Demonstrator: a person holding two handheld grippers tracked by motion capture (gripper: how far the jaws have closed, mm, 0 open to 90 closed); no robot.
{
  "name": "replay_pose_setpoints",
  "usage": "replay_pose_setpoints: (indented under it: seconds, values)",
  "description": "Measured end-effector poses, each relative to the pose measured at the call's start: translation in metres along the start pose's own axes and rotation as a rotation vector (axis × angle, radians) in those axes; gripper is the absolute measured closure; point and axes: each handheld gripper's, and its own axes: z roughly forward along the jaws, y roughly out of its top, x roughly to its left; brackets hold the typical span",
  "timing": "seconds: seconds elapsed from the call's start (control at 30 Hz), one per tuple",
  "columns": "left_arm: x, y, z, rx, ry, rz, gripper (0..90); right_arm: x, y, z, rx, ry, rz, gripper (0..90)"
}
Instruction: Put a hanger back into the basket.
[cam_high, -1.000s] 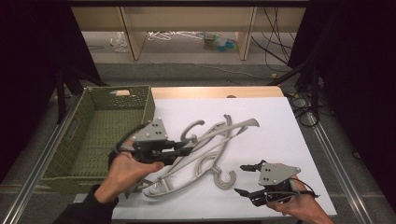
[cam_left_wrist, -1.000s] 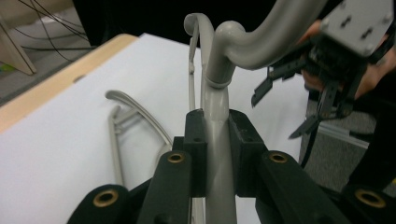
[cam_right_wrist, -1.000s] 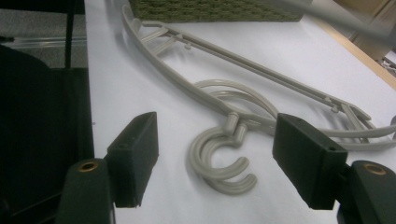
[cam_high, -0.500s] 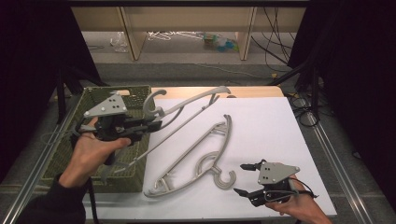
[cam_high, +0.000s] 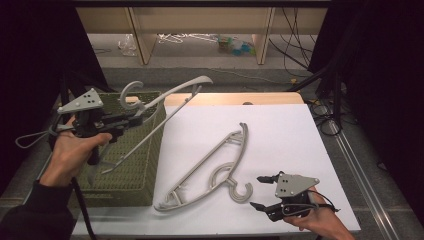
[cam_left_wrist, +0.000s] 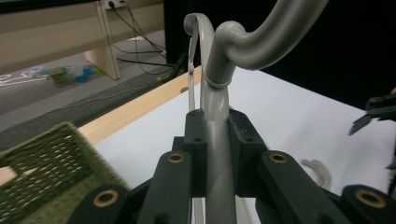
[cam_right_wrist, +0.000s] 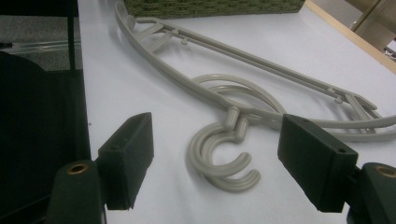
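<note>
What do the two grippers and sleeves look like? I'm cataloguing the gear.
Both the left gripper and right gripper are black, with blocky jaws, brass-ringed pivots, a grey three-cornered plate with dark holes, and a trailing cable. The left sleeve is dark.

Black grippers (cam_high: 122, 120) with grey three-cornered plates, brass-ringed screw holes, dark sleeves

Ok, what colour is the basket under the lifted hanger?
Olive green, woven; the basket shows best in the high view.

left tool (cam_high: 131, 116) clamped, right tool (cam_high: 261, 191) agape
</note>
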Motion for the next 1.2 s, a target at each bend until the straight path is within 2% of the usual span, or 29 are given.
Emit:
replay_pose_setpoints:
  seconds: [0.07, 0.1, 0.3, 0.33, 0.5, 0.73, 1.2]
  values:
    - [0.01, -0.004, -0.004, 0.0, 0.027, 0.006, 79.0, 0.0, 0.0, 0.0, 0.0, 0.0, 0.0, 27.9]
    - [0.01, -0.004, -0.004, 0.0, 0.027, 0.006, 79.0, 0.0, 0.0, 0.0, 0.0, 0.0, 0.0, 27.9]
    - [0.03, -0.014, -0.013, 0.015, 0.082, 0.014, 79.0, -0.001, 0.0, 0.0, 0.002, -0.002, 0.003, 27.9]
    - [0.035, -0.015, -0.013, 0.015, 0.088, 0.044, 79.0, -0.001, -0.001, 0.0, 0.004, -0.001, 0.003, 27.9]
    - [0.05, -0.023, -0.021, 0.033, 0.124, 0.048, 79.0, -0.001, -0.001, 0.0, 0.008, -0.002, 0.001, 27.9]
    - [0.065, -0.035, -0.031, 0.036, 0.149, 0.028, 78.9, -0.001, -0.001, 0.001, 0.006, -0.003, 0.004, 27.9]
    - [0.088, -0.061, -0.036, 0.055, 0.181, -0.035, 79.0, -0.002, -0.002, 0.001, 0.006, -0.002, 0.002, 27.9]
